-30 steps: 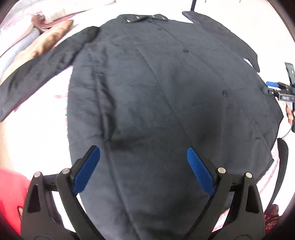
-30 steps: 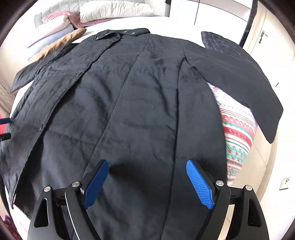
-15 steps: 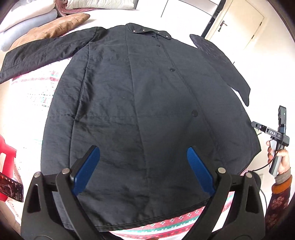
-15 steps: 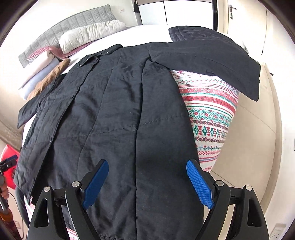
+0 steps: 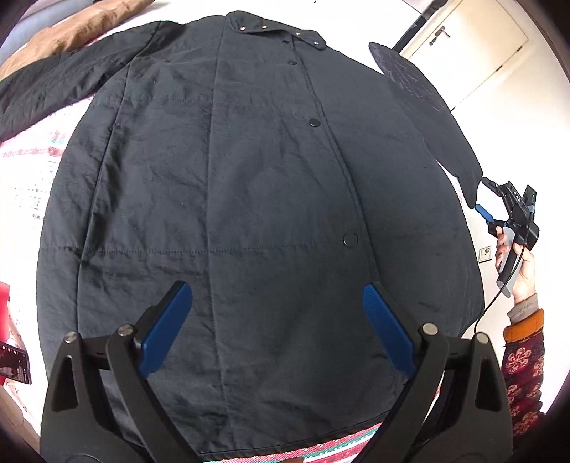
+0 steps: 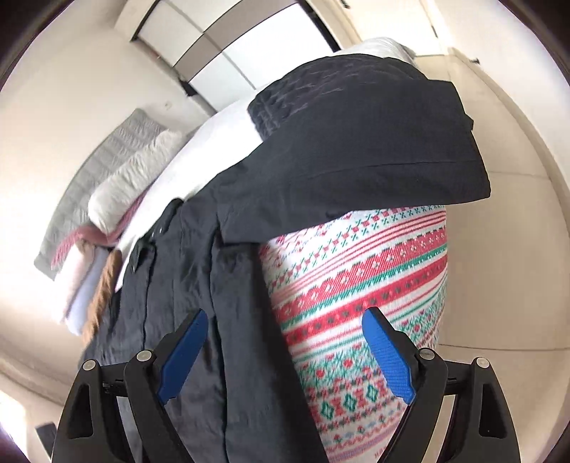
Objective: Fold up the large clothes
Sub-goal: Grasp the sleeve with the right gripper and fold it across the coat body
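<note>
A large black quilted coat (image 5: 249, 185) lies spread flat on the bed, front up, collar (image 5: 274, 30) at the far end, snap buttons down the front. Its left sleeve (image 5: 53, 82) stretches to the far left, its right sleeve (image 5: 434, 114) hangs over the bed's right edge. My left gripper (image 5: 276, 320) is open and empty above the coat's lower part. My right gripper (image 6: 283, 352) is open and empty at the bed's right side, over the coat's side edge (image 6: 228, 320), below the draped sleeve (image 6: 356, 153). It also shows in the left wrist view (image 5: 498, 210).
The bed has a red, green and white patterned cover (image 6: 356, 302). Pillows and folded blankets (image 6: 117, 199) pile against the grey headboard (image 6: 96, 160). A brown cushion (image 5: 60, 39) lies at the far left. A door (image 5: 470, 46) and tiled floor (image 6: 516, 249) are right of the bed.
My right gripper has swung right and down to the bed's side, tilting toward the hanging sleeve. My left gripper has come closer over the coat's lower part. Both stay open.
</note>
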Demonstrator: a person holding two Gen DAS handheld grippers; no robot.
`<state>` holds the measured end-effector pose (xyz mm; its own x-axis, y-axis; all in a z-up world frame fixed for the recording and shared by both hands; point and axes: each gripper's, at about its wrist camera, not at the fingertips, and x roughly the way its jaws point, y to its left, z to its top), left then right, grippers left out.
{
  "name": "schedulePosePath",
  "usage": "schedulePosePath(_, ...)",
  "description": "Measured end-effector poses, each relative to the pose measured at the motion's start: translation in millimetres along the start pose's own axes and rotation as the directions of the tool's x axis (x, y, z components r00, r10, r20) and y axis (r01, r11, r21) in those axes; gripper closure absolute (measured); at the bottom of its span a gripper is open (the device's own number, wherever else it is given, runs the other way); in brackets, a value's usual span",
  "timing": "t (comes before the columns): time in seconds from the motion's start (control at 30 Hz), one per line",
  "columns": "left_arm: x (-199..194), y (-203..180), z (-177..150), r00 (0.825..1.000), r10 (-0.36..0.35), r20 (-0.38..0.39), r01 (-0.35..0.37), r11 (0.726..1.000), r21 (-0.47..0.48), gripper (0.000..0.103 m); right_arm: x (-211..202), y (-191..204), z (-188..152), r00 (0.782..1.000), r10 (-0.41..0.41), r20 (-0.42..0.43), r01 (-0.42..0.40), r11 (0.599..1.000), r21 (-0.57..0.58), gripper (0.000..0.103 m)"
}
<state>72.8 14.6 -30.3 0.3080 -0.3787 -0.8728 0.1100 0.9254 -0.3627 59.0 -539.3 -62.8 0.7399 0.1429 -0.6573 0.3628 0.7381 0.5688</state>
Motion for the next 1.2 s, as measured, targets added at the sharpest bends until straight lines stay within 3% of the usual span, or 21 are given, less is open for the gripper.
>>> schedulePosePath(0.13, -6.0, -1.1, 27.4, 0.999, 0.028, 0.025, -0.029, 0.999, 0.014, 0.006, 27.1, -22.6, 28.1, 1.0, -0.017, 0.007, 0.016, 0.99, 0.142, 0.014)
schedulePosePath(0.27, -10.8, -11.5, 53.5, 0.996, 0.06, 0.065, -0.064, 0.996, 0.062, 0.006, 54.3, -48.1, 41.6, 0.999, -0.037, 0.006, 0.033, 0.954, 0.299, 0.014)
schedulePosePath(0.4, -4.1, -10.6, 68.7, 0.992, 0.08, 0.093, -0.09, 0.99, 0.107, 0.006, 62.5, -63.3, 55.7, 0.992, -0.061, 0.114, 0.012, 0.92, 0.392, 0.012)
schedulePosePath(0.5, 11.2, -7.1, 73.7, 0.991, 0.112, 0.079, -0.121, 0.984, 0.128, 0.006, 65.6, -81.3, 64.9, 0.978, -0.06, 0.198, -0.049, 0.864, 0.502, 0.014)
schedulePosePath(0.57, 20.3, -2.9, 81.3, 0.993, 0.108, 0.056, -0.114, 0.986, 0.118, 0.006, 68.1, -90.8, 67.5, 0.971, -0.072, 0.23, -0.07, 0.828, 0.557, 0.023)
schedulePosePath(0.63, 24.9, 1.9, 83.8, 0.994, 0.099, 0.04, -0.103, 0.989, 0.109, 0.006, 68.6, -94.6, 68.7, 0.968, -0.079, 0.237, -0.075, 0.814, 0.575, 0.047)
schedulePosePath(0.67, 26.6, 3.4, 84.5, 0.995, 0.098, 0.035, -0.101, 0.989, 0.11, 0.006, 67.0, -93.6, 69.1, 0.968, -0.085, 0.238, -0.071, 0.814, 0.576, 0.052)
schedulePosePath(0.73, 27.6, 6.1, 89.8, 0.994, 0.103, 0.034, -0.106, 0.988, 0.116, 0.006, 60.2, -84.6, 73.2, 0.963, -0.107, 0.246, -0.047, 0.836, 0.547, 0.081)
schedulePosePath(0.8, 27.4, 6.6, 97.0, 0.993, 0.112, 0.037, -0.116, 0.985, 0.126, 0.006, 45.5, -65.5, 79.9, 0.95, -0.161, 0.268, 0.014, 0.878, 0.478, 0.09)
schedulePosePath(1.0, 19.5, -0.9, 135.4, 0.988, 0.106, 0.109, -0.122, 0.981, 0.15, 0.006, 5.8, 34.6, 101.9, 0.898, -0.244, 0.367, 0.182, 0.964, 0.194, 0.093)
schedulePosePath(1.1, 19.7, -2.4, 158.5, 0.986, 0.087, 0.145, -0.107, 0.985, 0.137, 0.006, -7.1, 96.2, 104.7, 0.881, -0.212, 0.423, 0.222, 0.975, 0.025, 0.094)
schedulePosePath(1.2, 26.0, -1.5, 182.0, 0.985, 0.053, 0.163, -0.074, 0.989, 0.129, 0.006, -8.1, 167.6, 101.2, 0.875, -0.148, 0.46, 0.243, 0.958, -0.153, 0.094)
